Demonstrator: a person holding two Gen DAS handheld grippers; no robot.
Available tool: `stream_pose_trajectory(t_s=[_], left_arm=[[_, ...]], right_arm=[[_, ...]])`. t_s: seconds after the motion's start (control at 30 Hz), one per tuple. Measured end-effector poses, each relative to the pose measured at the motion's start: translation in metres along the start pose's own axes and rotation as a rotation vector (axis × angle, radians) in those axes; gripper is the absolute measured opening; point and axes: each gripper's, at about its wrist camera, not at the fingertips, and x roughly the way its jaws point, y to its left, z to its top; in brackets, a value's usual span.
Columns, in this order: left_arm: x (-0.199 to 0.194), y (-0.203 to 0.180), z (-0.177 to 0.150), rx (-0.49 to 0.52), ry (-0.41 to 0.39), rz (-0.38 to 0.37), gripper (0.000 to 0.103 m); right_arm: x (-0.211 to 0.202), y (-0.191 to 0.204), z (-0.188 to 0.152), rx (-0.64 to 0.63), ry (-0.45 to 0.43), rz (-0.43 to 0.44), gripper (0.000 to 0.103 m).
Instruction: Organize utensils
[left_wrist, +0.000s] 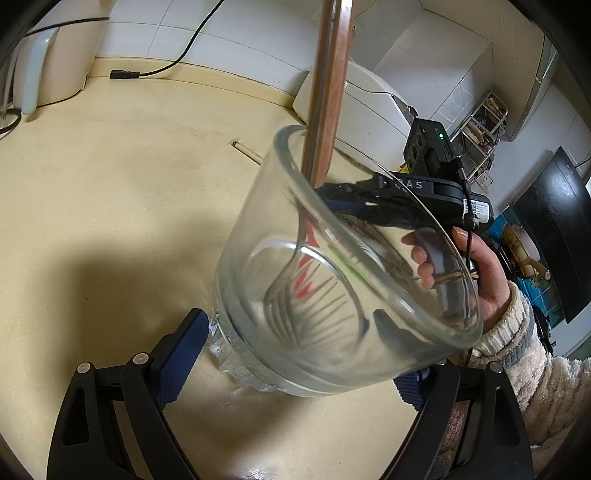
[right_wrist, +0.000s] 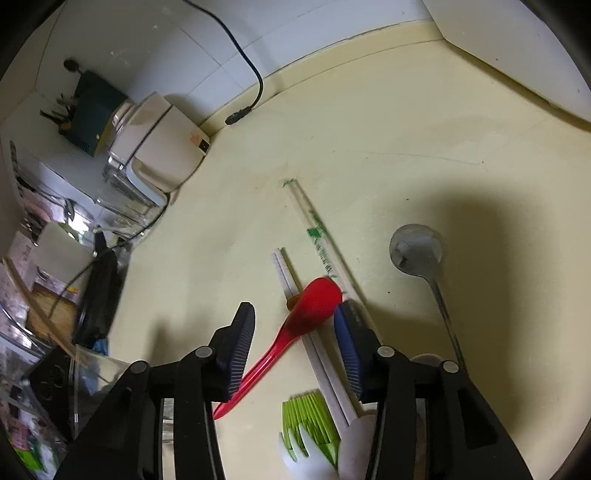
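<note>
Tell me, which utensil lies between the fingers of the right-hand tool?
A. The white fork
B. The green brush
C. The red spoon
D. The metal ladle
C: in the right wrist view the red spoon lies on the counter between the open fingers of the right tool, while the metal ladle sits off to the side.

this is a home kitchen. a cream counter (right_wrist: 406, 122) runs along a wall of white tiles (left_wrist: 236, 33), with a raised lip where the two meet. a beige appliance (right_wrist: 162, 147) stands by the wall, and a black cord (right_wrist: 243, 70) ends in a loose plug on the counter. utensils lie about: a red spoon (right_wrist: 295, 325), a metal spoon (right_wrist: 417, 251), white chopsticks (right_wrist: 314, 347), wrapped chopsticks (right_wrist: 321, 243), a green brush (right_wrist: 310, 421) and a white fork (right_wrist: 299, 454). a glass jar (left_wrist: 332, 280) holds a fork. farther off, a metal rack (left_wrist: 484, 125) stands by the tiled wall.
</note>
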Motion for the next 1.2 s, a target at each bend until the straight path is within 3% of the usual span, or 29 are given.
stream_pose_trajectory(t_s=[0.27, 0.47, 0.53, 0.67, 0.87, 1.2], left_arm=[[0.0, -0.002, 0.0, -0.002, -0.001, -0.002, 0.091], [0.0, 0.0, 0.0, -0.004, -0.002, -0.006, 0.092], [0.001, -0.001, 0.0, -0.006, -0.002, -0.008, 0.092], [0.001, 0.0, 0.0, -0.006, -0.002, -0.008, 0.092], [0.002, -0.001, 0.0, -0.007, -0.002, -0.011, 0.092], [0.001, 0.001, 0.001, -0.008, -0.003, -0.013, 0.092]], right_arm=[[0.02, 0.033, 0.004, -0.18, -0.014, -0.143, 0.046], [0.035, 0.058, -0.006, -0.402, -0.036, -0.293, 0.046], [0.035, 0.06, -0.009, -0.433, -0.033, -0.3, 0.045], [0.029, 0.051, -0.006, -0.402, -0.036, -0.277, 0.018], [0.012, 0.03, -0.004, -0.279, -0.047, -0.146, 0.016], [-0.032, 0.032, -0.009, -0.218, -0.129, 0.066, 0.013]])
